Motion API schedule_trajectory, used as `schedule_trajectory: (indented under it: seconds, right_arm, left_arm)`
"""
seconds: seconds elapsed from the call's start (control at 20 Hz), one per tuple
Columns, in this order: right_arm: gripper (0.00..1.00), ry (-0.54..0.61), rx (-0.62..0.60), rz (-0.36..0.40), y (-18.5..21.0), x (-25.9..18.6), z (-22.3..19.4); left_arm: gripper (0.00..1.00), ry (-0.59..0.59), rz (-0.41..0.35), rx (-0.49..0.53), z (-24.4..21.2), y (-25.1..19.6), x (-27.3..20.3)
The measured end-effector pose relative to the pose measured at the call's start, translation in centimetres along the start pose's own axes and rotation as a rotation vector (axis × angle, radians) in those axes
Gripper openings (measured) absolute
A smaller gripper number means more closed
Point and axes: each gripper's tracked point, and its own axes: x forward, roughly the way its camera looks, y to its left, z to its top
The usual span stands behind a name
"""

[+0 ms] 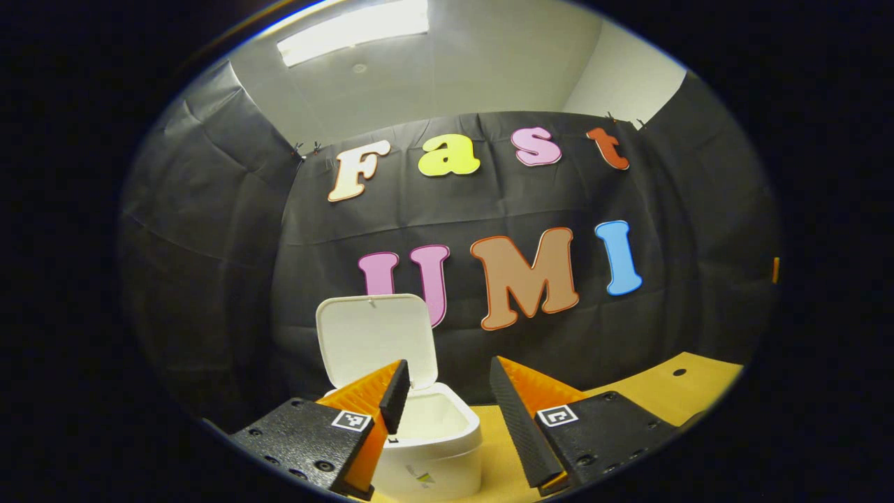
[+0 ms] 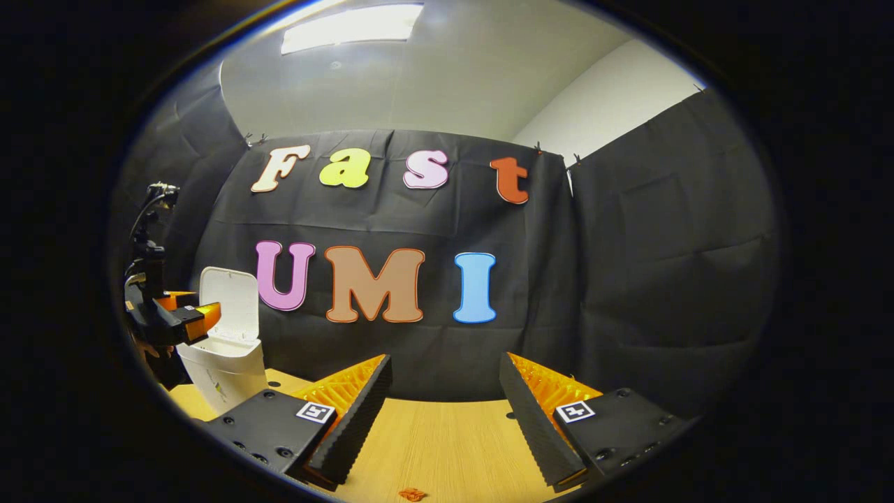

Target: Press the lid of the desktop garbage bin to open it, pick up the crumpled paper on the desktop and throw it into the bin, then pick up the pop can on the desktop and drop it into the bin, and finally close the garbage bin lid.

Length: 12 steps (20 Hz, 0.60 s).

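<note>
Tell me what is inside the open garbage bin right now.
In the left gripper view the garbage bin stands with its lid raised, and the visible part of the white inner wall looks bare. The bottom is hidden by the rim and by the left gripper, so paper or can cannot be confirmed.

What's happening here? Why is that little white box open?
A person is holding two grippers to tidy a wooden table. The little white box is a garbage bin, and its lid is standing up, so the bin is open. The left gripper hovers open by the bin with nothing between its fingers. The right gripper is open too, over the table farther off, holding nothing. The lid is not yet closed.
</note>
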Motion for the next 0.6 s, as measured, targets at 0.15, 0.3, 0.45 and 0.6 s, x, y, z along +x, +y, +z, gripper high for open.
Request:
schedule_trajectory:
  seconds: [0.15,0.3,0.45,0.6]
  right_arm:
    - [0.98,0.010,0.007,0.019,0.1,0.2,-0.6]
    - [1.00,0.048,0.017,0.036,0.3,0.5,-2.4]
    - [1.00,0.113,0.028,0.048,0.4,1.0,-5.4]
    - [0.98,0.199,0.021,0.064,0.8,1.5,-9.5]
  left_arm:
    - [0.94,-0.011,-0.027,-0.024,0.6,-2.0,-2.0]
    - [0.94,-0.003,-0.059,-0.048,-0.1,-4.1,-4.3]
    - [0.93,0.028,-0.087,-0.056,-1.0,-5.5,-6.1]
    - [0.93,0.057,-0.085,-0.058,-1.8,-5.9,-7.1]
